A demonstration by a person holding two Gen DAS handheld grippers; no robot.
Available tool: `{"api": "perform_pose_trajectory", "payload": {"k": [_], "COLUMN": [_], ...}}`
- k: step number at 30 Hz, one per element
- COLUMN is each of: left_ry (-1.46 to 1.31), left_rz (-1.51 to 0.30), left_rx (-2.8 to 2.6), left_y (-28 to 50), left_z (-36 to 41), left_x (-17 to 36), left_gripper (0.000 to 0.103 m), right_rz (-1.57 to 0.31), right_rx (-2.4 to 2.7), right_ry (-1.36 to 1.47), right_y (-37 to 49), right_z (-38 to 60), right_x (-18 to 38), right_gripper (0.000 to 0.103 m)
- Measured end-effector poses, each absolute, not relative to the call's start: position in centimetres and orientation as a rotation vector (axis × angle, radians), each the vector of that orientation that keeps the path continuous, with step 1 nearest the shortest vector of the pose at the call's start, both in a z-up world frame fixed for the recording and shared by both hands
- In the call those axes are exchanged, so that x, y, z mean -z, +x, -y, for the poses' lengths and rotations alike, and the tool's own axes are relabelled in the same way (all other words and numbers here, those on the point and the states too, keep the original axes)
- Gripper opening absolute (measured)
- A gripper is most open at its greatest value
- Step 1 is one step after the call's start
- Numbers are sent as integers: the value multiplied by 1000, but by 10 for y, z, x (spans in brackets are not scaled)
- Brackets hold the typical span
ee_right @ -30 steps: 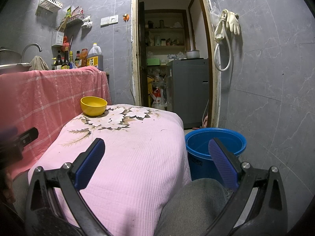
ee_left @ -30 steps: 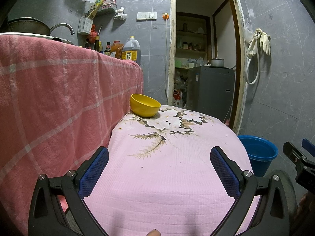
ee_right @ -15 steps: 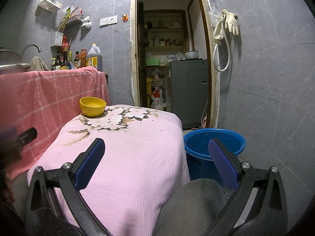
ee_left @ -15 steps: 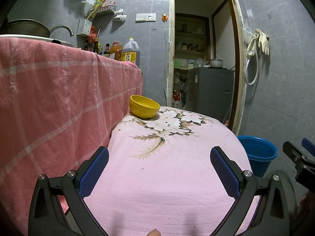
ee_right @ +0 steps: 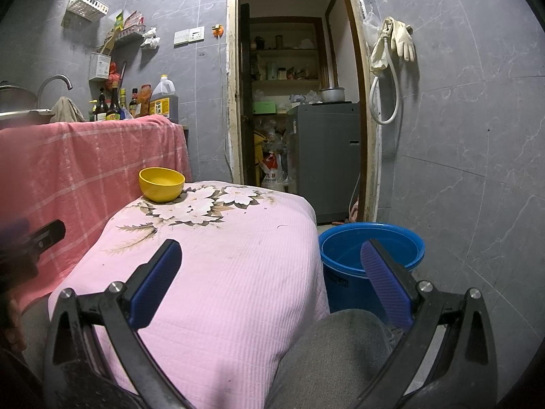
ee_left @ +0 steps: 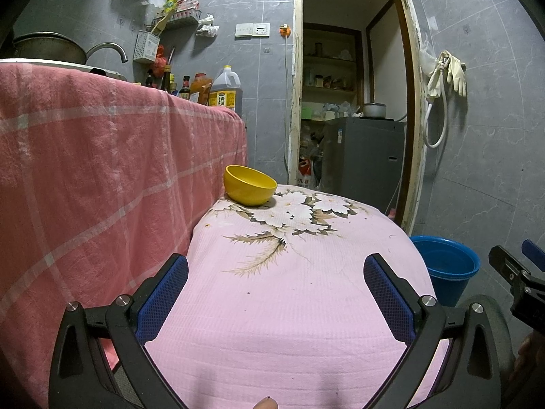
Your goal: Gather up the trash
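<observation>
Both tongs, left tongs [ee_left: 276, 293] and right tongs [ee_right: 272, 283], gape empty; tiny light crumbs [ee_left: 206, 226] on the table [ee_left: 289, 306] need gentle pinching.

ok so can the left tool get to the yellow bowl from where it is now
Probably yes. The left tool is open and holds nothing, and only bare pink cloth lies between it and the yellow bowl, which sits at the far end, so it needs a forward reach.
</observation>
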State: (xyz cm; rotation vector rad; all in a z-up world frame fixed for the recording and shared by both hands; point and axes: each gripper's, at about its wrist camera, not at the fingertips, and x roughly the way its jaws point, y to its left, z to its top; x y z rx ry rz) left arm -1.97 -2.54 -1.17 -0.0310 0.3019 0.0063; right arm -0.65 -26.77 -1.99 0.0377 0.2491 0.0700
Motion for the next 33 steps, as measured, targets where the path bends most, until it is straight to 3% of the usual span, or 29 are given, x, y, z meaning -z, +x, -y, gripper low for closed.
{"api": "perform_pose_trajectory", "payload": {"k": [33], "left_ry": [-17], "left_rz": [-329], "left_rx": [-16], "left_y": [-14], "left_z": [29], "left_x": [21], "left_gripper": [101], "right_rz": [-270], "right_rx": [-76], "right_ry": [25], "right_y": [-2], "right_z": [258], "right_x": [20], "right_gripper": [103]}}
